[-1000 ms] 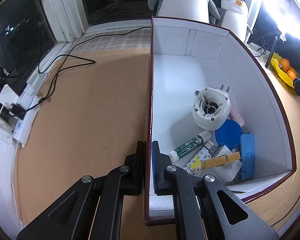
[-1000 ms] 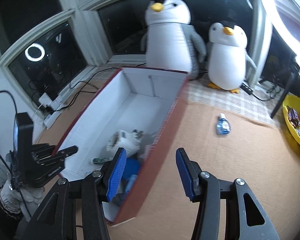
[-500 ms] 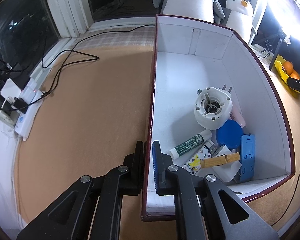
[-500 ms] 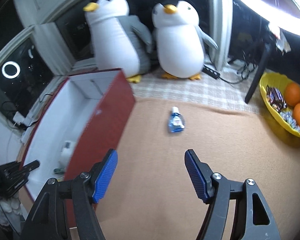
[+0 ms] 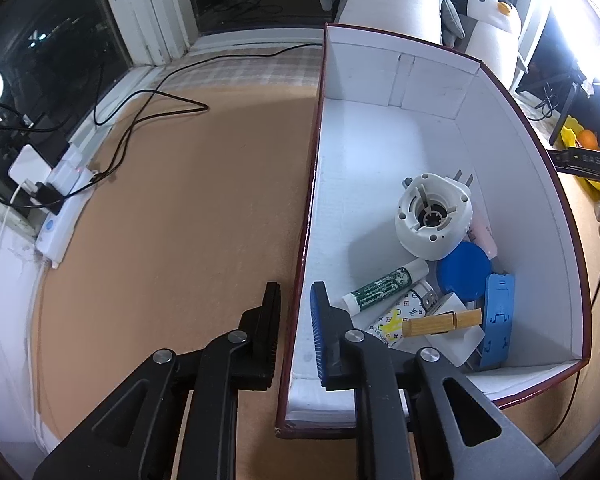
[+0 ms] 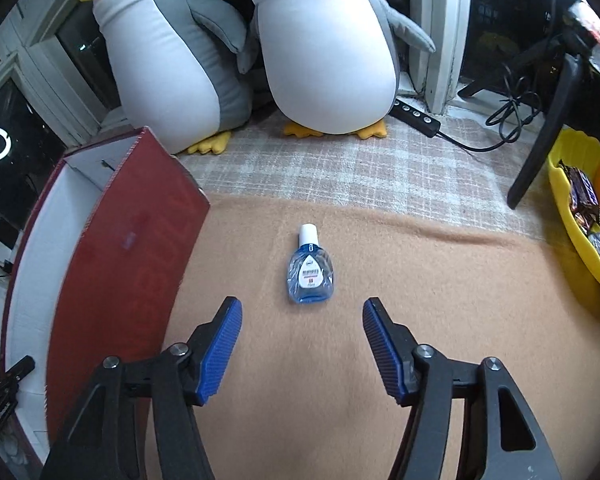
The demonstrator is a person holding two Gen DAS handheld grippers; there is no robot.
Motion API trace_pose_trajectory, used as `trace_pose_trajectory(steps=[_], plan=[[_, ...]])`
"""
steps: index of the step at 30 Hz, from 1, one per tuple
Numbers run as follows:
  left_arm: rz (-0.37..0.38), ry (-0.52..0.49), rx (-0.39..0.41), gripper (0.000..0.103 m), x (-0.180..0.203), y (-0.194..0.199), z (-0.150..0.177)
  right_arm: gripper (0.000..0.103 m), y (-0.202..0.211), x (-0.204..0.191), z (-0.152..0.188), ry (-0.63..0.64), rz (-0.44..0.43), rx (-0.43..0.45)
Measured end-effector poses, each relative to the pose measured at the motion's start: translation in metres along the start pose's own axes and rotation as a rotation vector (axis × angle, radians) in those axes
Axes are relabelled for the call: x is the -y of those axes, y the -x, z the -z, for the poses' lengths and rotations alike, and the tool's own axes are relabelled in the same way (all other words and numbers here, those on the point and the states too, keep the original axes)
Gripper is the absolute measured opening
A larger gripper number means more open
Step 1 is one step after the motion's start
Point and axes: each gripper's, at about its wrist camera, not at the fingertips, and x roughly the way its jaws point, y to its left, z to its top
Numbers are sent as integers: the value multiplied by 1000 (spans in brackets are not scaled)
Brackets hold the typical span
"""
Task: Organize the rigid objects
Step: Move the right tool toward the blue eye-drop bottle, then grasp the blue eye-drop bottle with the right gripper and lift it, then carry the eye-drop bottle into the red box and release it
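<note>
My left tongs (image 5: pixel 296 320) sit at the bottom middle of the left view, straddling the near wall of the red box (image 5: pixel 540 128). They have just been opening, and a thin gap now shows beside the wall, so I think they are letting go. The pinch was probably there to stop the box from sliding. The box already holds a white round part (image 5: pixel 434 216), a green tube (image 5: pixel 384 286), a blue lid (image 5: pixel 464 272) and a wooden peg (image 5: pixel 440 322).

My right tongs (image 6: pixel 302 346) are half wide with nothing between them (they have just been closing a little). The small blue bottle (image 6: pixel 311 270) lies flat on the tan table (image 6: pixel 440 280), in the middle of the right view, just past the tips. A second ago that view looked down over the box edge. Now it faces the bottle, which looks much bigger. I think the bottle is what I pick up next.
</note>
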Motion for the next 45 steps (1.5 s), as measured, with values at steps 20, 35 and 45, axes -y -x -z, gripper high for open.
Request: trace_pose_trajectory(steps=[20,35,45], plan=[[-20,11,1,14,2,1,0,28,-50,-15,-17,97,91,-91],[5,9,21,11,-1,1,0,28,33,-31,18,94,33,34],[7,-12,44,8,-1,2,-1,28,94,-92,21,174,-47,143]])
